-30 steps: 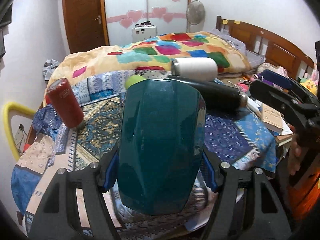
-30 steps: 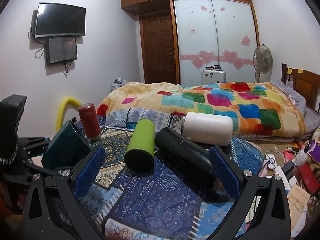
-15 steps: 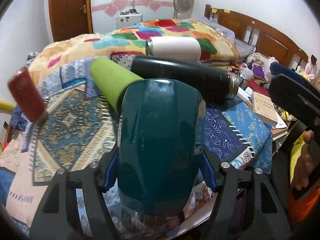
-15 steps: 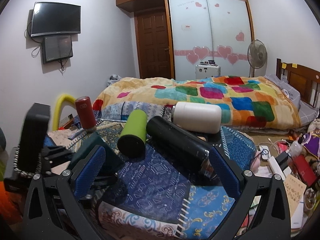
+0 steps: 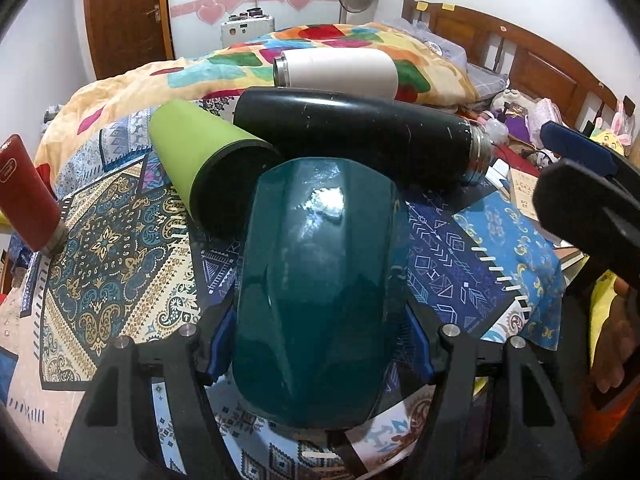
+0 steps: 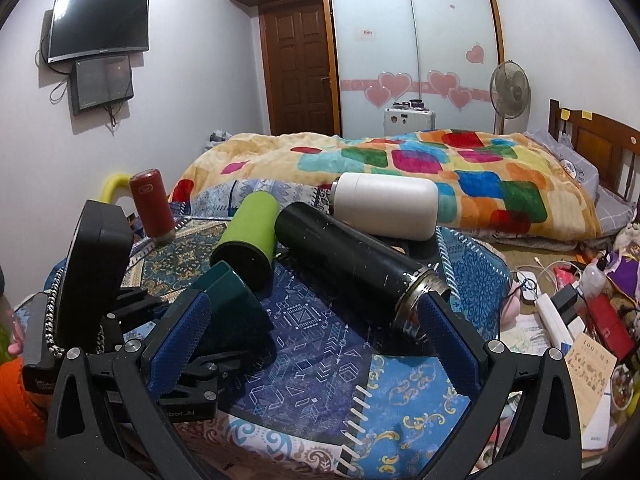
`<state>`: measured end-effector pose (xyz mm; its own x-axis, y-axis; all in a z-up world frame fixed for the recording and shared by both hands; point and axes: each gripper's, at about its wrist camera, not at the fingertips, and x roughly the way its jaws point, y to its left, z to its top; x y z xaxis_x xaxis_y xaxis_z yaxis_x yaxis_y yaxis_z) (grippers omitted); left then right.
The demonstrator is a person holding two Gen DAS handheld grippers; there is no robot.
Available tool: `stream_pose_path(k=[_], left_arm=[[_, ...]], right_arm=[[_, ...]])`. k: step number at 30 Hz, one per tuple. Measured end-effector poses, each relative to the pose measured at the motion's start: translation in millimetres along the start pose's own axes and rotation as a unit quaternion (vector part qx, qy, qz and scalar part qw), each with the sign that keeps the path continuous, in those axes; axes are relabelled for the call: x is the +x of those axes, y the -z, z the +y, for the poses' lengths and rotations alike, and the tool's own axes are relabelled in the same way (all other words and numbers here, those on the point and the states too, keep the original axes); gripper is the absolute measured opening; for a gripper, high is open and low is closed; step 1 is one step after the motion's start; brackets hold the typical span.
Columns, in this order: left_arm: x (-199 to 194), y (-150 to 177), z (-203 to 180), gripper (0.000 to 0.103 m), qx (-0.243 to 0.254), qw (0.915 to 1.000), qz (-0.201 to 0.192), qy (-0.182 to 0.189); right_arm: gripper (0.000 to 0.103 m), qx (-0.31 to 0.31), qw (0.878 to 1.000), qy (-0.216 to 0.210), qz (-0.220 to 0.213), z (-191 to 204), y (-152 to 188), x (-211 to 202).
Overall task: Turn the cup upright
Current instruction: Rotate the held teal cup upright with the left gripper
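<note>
A home bedroom, seemingly: bed, wardrobe, wall television.

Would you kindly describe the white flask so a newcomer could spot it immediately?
Start at the patterned cloth before the bed. Several flasks lie there; behind the long black flask, nearest the quilt, lies the white flask. It alone is white, short and stout.

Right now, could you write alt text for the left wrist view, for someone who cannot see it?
The left tool clamps a dark teal cup over a patterned cloth. Behind it lie a green cup, a black flask and a white bottle; a red bottle stands at left.
</note>
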<state>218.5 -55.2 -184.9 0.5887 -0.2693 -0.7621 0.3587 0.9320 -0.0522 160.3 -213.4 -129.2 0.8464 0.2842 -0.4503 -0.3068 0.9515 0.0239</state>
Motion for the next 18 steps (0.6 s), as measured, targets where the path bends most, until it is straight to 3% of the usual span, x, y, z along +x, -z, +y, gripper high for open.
stream_pose_path(k=[5, 10, 18], left_arm=[[-6.6, 2.0, 0.8, 0.073, 0.000, 1.0000, -0.001, 0.001], [-35.0, 8.4, 6.6, 0.082, -0.006, 0.9995, -0.032, -0.007], [-77.3, 21.0, 41.0, 0.084, -0.047, 0.9961, -0.072, -0.022]], right_arm=[[0.103, 0.001, 1.000, -0.005, 0.000, 2.7, -1.2, -1.0], [0.103, -0.002, 1.000, -0.007, -0.008, 7.2, -4.0, -6.5], [0.103, -0.005, 1.000, 0.003, -0.011, 5.8, -5.3, -5.8]])
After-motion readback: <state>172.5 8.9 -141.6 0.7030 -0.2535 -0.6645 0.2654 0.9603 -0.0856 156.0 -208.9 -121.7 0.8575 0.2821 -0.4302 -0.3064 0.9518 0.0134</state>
